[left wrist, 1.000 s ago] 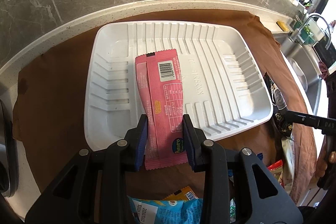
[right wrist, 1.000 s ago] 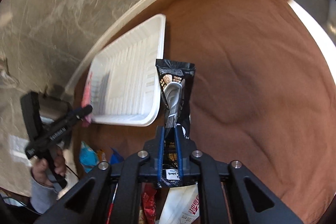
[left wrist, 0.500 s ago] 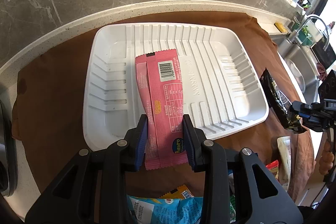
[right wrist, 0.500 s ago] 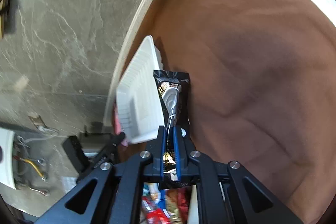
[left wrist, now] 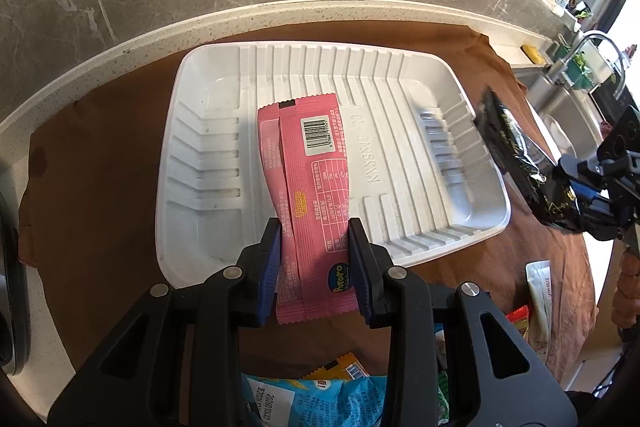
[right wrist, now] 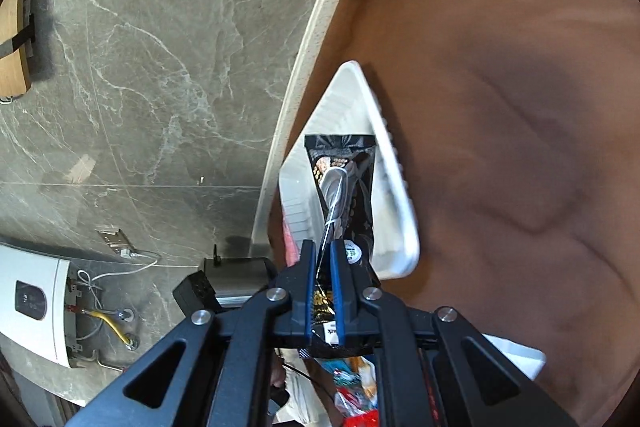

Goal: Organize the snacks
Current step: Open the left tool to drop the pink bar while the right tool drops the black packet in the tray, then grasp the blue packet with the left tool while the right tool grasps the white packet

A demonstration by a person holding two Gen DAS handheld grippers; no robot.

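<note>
The left gripper (left wrist: 314,259) is clamped across the lower part of a pink snack packet (left wrist: 310,203), its blue-padded fingers (left wrist: 269,267) pressing on the packet's two long edges. The packet lies back side up, barcode showing; its upper end rests on the floor of the white ribbed tray (left wrist: 208,131), while its lower end sticks out past the tray's near rim, over the brown cloth (left wrist: 96,155). The tray sits on that cloth near the far edge of the counter (left wrist: 120,47), whose pale rim curves along behind it. The right gripper (right wrist: 323,259) is closed down narrow on a black snack packet (right wrist: 348,179) — the foil is pinched between its blue pads and juts forward beyond them. In the left wrist view that black packet (left wrist: 516,155) hangs in the air at the tray's right end, its top reaching over the right rim; whether it touches the tray cannot be told. In the right wrist view the tray (right wrist: 396,187) appears edge-on behind the black packet. More snacks lie at the near edge of the cloth — a blue bag (left wrist: 316,403) just below the left gripper, with an orange wrapper (left wrist: 344,371) beside it.
</note>
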